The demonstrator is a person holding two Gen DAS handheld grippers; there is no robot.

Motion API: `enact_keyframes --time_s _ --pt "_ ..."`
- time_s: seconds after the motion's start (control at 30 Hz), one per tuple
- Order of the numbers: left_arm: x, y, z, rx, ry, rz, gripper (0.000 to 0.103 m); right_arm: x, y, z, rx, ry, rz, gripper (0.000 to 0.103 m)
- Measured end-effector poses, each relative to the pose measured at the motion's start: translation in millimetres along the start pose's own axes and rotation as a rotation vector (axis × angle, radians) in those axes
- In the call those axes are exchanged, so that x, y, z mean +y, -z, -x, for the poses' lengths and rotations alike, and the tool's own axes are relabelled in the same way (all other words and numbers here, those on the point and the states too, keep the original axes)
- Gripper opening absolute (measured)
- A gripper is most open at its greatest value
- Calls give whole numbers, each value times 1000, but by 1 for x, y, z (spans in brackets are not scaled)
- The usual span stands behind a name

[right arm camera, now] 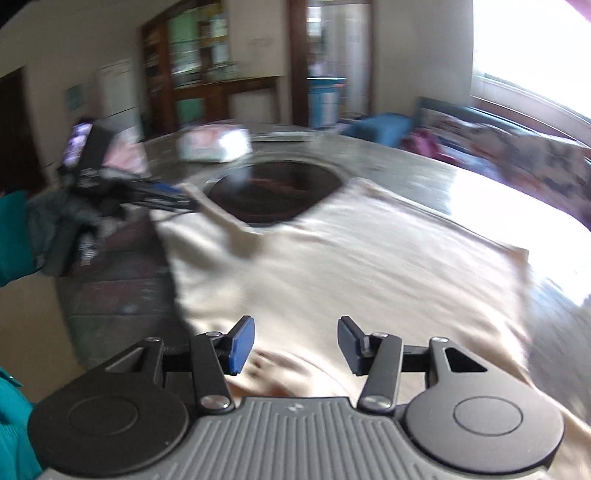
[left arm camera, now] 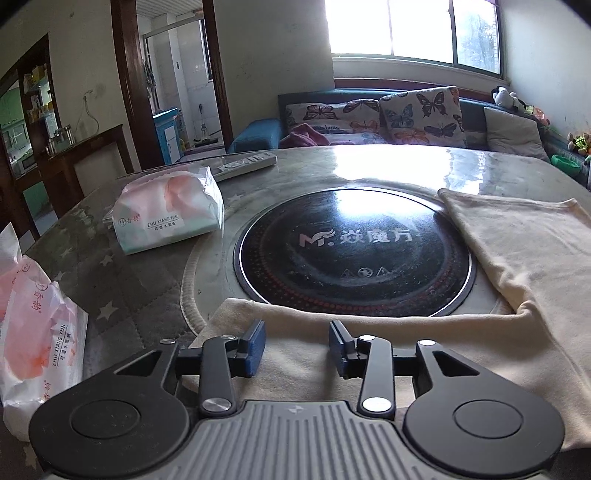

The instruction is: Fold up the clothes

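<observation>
Two grippers hover over a cream garment (left arm camera: pixel 517 266) spread on the bench (left arm camera: pixel 369 162), partly covering its round black hotplate (left arm camera: pixel 354 251). The left gripper (left arm camera: pixel 297 347) and right gripper (right arm camera: pixel 295 345) both have their fingers apart, holding nothing. The right wrist view is blurred.

Bright window (left arm camera: pixel 413 29), butterfly sofa (left arm camera: pixel 373 118) – dark wood doorway (left arm camera: pixel 127 85)
</observation>
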State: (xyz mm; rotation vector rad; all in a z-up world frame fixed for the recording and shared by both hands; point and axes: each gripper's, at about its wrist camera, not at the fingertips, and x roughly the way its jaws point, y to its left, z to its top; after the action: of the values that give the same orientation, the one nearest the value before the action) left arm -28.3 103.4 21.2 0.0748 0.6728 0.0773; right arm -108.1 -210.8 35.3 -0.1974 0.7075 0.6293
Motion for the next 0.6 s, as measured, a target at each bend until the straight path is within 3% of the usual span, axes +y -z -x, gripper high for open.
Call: enact_keyframes --time_s 0.23,0.37,0.6 --pt "-31 -12 24 -56 94 -27 58 -66 43 41 3 228 -256 56" --pt "-63 -20 34 -75 198 -56 68 -95 69 58 3 345 -380 58" --pt "-137 -26 50 -92 406 -164 72 -151 108 82 -4 547 -552 59"
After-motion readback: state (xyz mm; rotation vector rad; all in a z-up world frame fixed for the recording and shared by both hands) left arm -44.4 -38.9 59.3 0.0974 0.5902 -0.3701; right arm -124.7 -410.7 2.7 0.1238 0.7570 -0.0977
